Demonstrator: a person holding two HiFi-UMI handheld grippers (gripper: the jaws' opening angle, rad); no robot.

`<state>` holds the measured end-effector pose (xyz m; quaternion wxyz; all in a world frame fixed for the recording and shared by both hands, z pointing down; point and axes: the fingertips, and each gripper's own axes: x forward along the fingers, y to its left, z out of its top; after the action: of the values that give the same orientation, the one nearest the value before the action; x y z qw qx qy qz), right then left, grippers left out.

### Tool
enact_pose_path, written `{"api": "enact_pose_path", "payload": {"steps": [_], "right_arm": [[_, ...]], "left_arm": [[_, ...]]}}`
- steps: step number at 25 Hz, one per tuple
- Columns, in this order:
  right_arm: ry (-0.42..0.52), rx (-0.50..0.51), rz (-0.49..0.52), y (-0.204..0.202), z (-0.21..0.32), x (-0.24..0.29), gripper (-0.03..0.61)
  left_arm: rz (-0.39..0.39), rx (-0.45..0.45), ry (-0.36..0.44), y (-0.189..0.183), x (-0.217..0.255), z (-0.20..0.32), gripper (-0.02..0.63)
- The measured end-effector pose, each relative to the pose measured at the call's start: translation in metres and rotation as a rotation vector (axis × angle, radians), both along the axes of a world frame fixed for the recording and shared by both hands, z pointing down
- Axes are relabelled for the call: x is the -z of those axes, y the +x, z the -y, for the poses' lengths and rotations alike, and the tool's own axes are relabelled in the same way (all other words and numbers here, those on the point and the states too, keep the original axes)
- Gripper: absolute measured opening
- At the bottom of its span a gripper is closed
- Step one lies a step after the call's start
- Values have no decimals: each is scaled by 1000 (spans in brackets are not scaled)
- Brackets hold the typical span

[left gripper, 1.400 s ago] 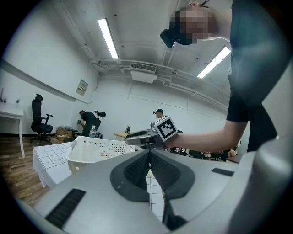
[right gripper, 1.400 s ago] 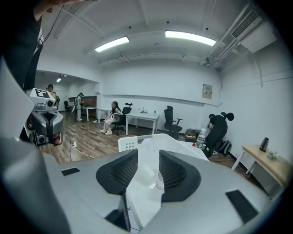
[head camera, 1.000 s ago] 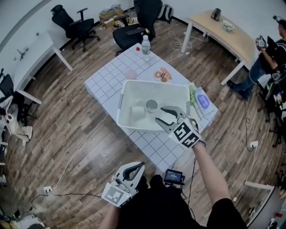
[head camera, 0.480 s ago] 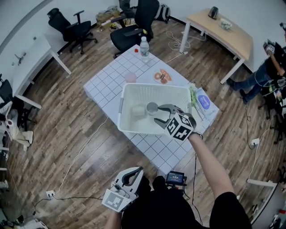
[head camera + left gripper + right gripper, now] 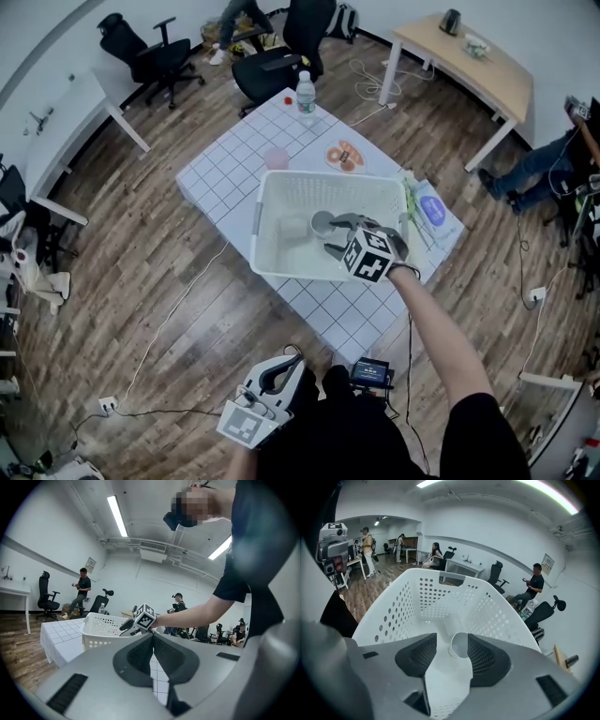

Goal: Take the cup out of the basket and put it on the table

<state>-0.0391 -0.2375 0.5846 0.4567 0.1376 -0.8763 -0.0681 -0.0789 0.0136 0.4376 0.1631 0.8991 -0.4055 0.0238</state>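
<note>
That cup (image 5: 460,645) on the basket (image 5: 393,611) floor looks thin, light and crushable, so with your right gripper (image 5: 450,643) spread around it, pinch the wall gently; left gripper (image 5: 153,641) hangs closed, empty.

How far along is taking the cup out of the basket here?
Done: the right gripper is down inside the basket. In hand: the cup sits on the basket floor at the tips of its open jaws, not gripped. Left: close, lift, set it on the table. The left gripper idles shut.
</note>
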Motion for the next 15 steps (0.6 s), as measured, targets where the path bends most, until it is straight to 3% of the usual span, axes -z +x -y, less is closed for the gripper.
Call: {"api": "enact_pose_path", "payload": {"steps": [9, 15], "right_arm": [[-10, 27, -23, -9, 3, -21, 195], [-25, 63, -95, -9, 8, -47, 195]], "left_arm": [[5, -14, 0, 0, -2, 7, 9], [27, -39, 34, 3, 4, 22, 9]]}}
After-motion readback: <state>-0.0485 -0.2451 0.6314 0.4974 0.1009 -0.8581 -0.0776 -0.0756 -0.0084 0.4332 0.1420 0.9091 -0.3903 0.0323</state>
